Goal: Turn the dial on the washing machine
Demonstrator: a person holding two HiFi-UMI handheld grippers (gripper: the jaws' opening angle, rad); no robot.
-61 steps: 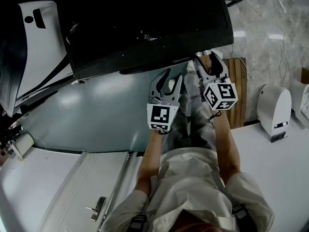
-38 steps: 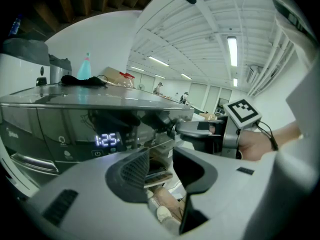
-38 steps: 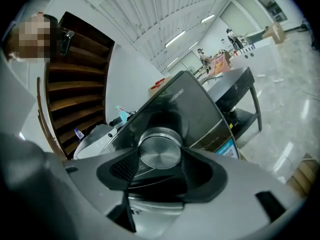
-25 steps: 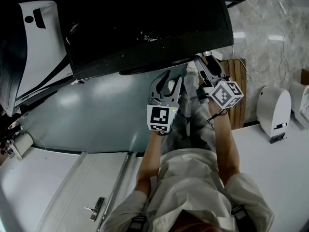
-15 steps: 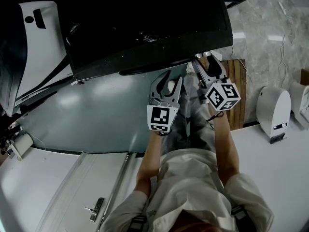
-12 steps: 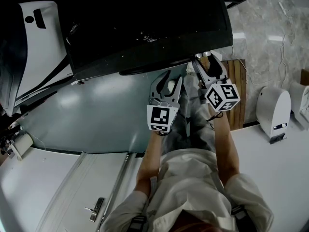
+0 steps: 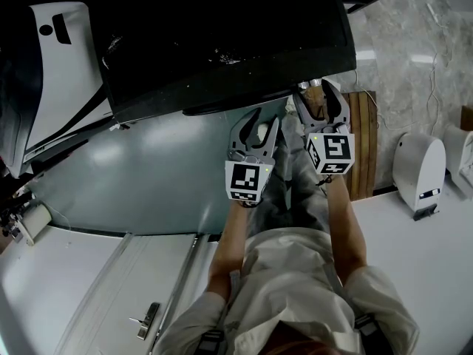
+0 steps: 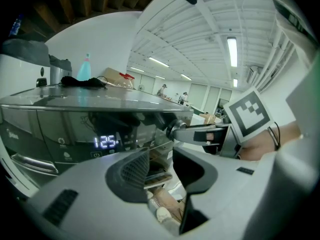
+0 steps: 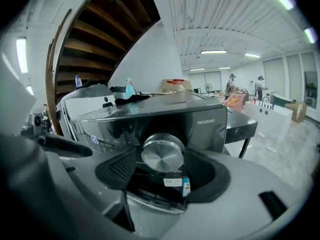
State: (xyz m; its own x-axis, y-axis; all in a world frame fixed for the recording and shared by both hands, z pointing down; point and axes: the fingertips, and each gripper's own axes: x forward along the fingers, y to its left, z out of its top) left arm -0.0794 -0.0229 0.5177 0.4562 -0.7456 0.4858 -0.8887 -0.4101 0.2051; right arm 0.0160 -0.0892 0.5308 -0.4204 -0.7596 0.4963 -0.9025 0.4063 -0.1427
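Brushed-metal dial (image 9: pixel 162 153) near the washing machine (image 9: pixel 200 115) panel's right corner sits untouched between right gripper (image 7: pixel 320 100) jaws that have just been widening; likely rigid and slick, so pinch its rim squarely; left gripper (image 8: pixel 160 166) jaws apart, empty

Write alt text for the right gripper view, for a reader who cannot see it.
The jaws of the right gripper, which have just been opening, stand apart on either side of the round silver dial on the front panel of the dark washing machine. A wooden staircase rises behind the machine at the left.
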